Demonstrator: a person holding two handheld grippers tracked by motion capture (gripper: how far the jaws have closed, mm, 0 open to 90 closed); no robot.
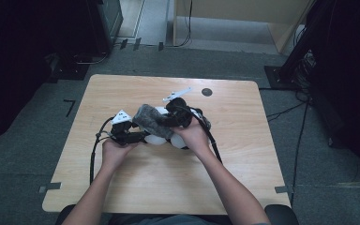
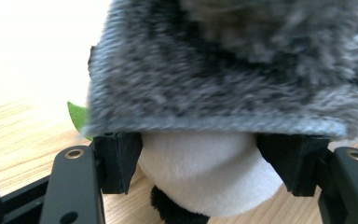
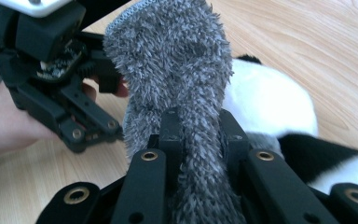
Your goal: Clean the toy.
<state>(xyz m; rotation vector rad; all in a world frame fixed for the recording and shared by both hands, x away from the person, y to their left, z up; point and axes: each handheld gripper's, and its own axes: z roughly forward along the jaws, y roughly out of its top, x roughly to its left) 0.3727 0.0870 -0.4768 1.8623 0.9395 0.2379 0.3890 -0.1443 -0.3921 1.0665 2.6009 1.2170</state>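
Observation:
A black-and-white panda plush [image 1: 158,139] lies at the middle of the wooden table [image 1: 243,159]. A grey furry cloth [image 1: 150,119] is draped over its top. In the left gripper view the cloth [image 2: 223,70] overhangs the plush's white rounded part [image 2: 205,182]. My left gripper [image 2: 205,163] is shut on that white part, with a pad against each side. My right gripper [image 3: 200,135] is shut on a fold of the grey cloth [image 3: 172,60], and the white plush [image 3: 270,102] lies just beyond it. In the high view the left gripper [image 1: 136,136] and right gripper [image 1: 171,117] meet over the toy.
A small green piece [image 2: 77,114] peeks out under the cloth's left edge. A dark round mark [image 1: 206,92] sits near the table's far edge. Cables trail from both grippers toward the person. Dark stands and cables [image 1: 304,56] line the floor around the table.

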